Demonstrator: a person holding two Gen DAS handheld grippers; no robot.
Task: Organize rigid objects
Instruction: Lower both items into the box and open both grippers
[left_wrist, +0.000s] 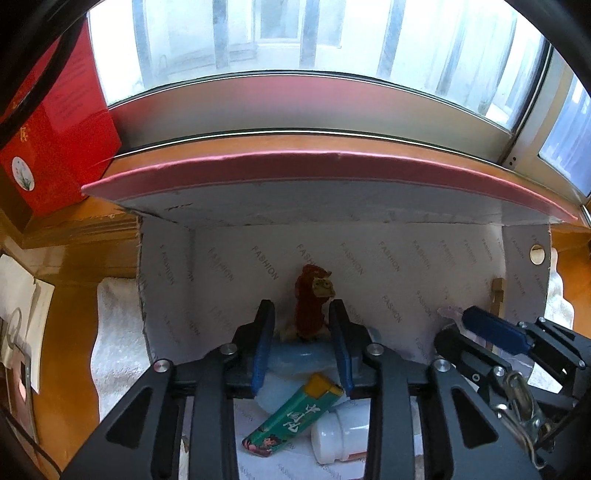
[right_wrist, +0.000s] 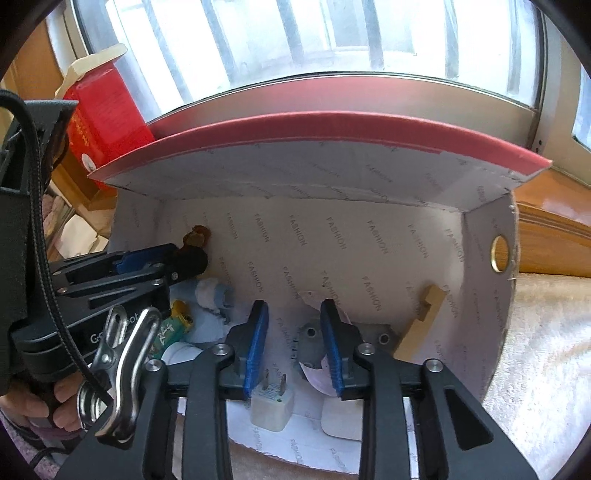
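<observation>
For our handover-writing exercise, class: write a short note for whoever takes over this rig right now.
Left gripper: open, figurine between its fingers, not gripped.
Right gripper: open above the grey metal part, holding nothing.
Done: lighter, white bottle, plug and wooden block lie inside the open box.
Left: probably withdraw both grippers, check for strays, close the lid.

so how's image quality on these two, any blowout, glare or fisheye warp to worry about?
Left wrist view: window blown out white, backlighting the scene; box lid edge bows strongly from fisheye; figurine is dim but readable. Right wrist view: same overexposed window, box interior evenly lit with the print legible, charger sharp, corners vignetted black.
</observation>
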